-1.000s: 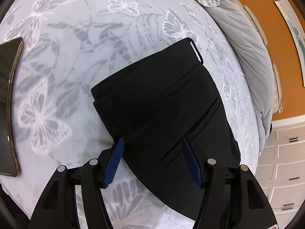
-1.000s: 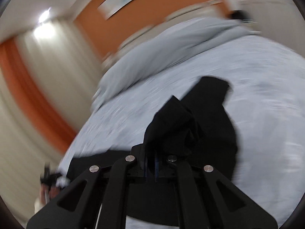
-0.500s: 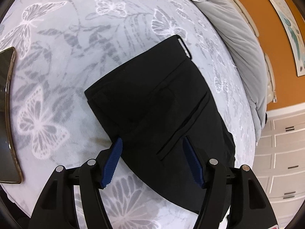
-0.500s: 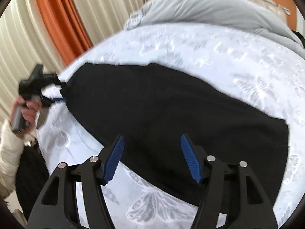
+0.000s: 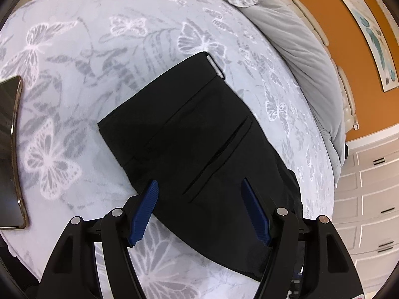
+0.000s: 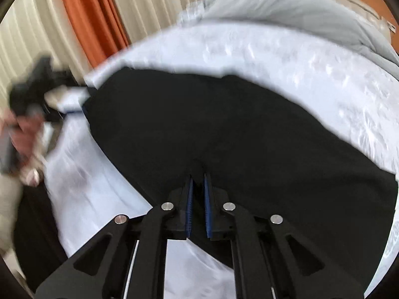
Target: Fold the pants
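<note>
Lying flat on the butterfly-print bedspread (image 5: 74, 79), the black pants (image 5: 199, 134) run from 11 o'clock to 5 o'clock in the left wrist view, waistband at the far end. The left gripper (image 5: 199, 209) hangs over the near edge, blue pads (image 5: 144, 209) well apart and gripping nothing. The right gripper (image 6: 197, 182) is closing, jaws nearly together, with a pinch of pants fabric between them. A phone (image 5: 10, 154) lies at 9 o'clock, a grey duvet (image 5: 306, 64) at 2 o'clock.

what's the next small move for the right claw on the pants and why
Probably lift and carry the pinched edge across. The right claw is closing on a fold of the black pants, which lie flat on the bedspread; the left claw hovers open.
</note>
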Motion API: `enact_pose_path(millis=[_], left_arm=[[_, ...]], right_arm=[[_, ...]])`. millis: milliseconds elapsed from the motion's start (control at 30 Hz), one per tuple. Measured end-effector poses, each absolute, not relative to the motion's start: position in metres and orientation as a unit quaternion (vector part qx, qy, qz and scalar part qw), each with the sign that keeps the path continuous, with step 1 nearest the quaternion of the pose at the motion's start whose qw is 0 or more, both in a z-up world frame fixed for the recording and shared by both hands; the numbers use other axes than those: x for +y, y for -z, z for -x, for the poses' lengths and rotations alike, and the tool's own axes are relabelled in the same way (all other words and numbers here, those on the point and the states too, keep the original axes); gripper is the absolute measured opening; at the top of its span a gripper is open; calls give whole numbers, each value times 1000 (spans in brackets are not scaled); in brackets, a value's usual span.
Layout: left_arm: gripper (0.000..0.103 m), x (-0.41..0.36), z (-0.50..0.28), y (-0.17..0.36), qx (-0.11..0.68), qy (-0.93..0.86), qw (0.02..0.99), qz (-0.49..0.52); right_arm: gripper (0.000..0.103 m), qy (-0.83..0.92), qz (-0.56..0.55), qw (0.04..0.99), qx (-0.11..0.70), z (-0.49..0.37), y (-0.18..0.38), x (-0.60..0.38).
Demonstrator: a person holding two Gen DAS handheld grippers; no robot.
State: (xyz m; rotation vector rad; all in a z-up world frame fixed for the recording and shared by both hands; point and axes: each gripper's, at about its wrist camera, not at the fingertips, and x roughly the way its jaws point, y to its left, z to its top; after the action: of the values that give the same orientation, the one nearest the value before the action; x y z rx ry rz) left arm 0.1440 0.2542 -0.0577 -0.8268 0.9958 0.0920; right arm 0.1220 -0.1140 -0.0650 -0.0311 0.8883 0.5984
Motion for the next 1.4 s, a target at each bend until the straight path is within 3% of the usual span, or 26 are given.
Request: enact_pose_path(millis=[67,100,167,267,333,433,600,633,767,867,1000,1100,1233,1300,1400], left_arm=[[66,248,-146,53,460,-44,806,370],[66,243,-148,50,459,-42,811,360],[67,234,-152,46,458,-30,818,348],[73,218,-157,46,465,-4,814,348],[73,201,-165,56,487,20,803,343],[73,179,-180,76,534,33,779,327],[73,167,-187,84,546,17,786,289],[73,166,-189,85,547,18,789,280],[74,161,-194,87,552,35,798,238],[74,156,-196,87,556,46,804,208],[76,153,-200,88,557,45,804,204],[76,162,-200,82,547,49,798,249],[76,214,-187,66,487,25,809,329],[78,258,-178,70,461,-32,799,384],[78,307,-165,93,439,-44,745,500]], right_arm=[[22,-290,30,837,463,-129,81,-104],[40,-287,54,817,496,-133,96,-98],[40,-292,72,825,478,-132,87,-96],[32,-333,-6,840,429,-142,43,-110],[17,-339,-42,844,414,-166,22,-110],[3,-324,-80,834,439,-225,32,-88],[0,-239,-53,818,521,-324,117,-60],[0,-244,-87,816,517,-339,126,-68],[2,-221,-173,841,463,-343,102,-100],[2,-256,-140,831,474,-309,93,-97],[0,-224,-104,826,506,-317,129,-99],[5,-223,-171,833,477,-305,108,-109],[5,-228,-82,833,497,-277,123,-90],[0,-222,-80,833,501,-269,133,-97],[9,-213,-85,835,500,-239,102,-108]])
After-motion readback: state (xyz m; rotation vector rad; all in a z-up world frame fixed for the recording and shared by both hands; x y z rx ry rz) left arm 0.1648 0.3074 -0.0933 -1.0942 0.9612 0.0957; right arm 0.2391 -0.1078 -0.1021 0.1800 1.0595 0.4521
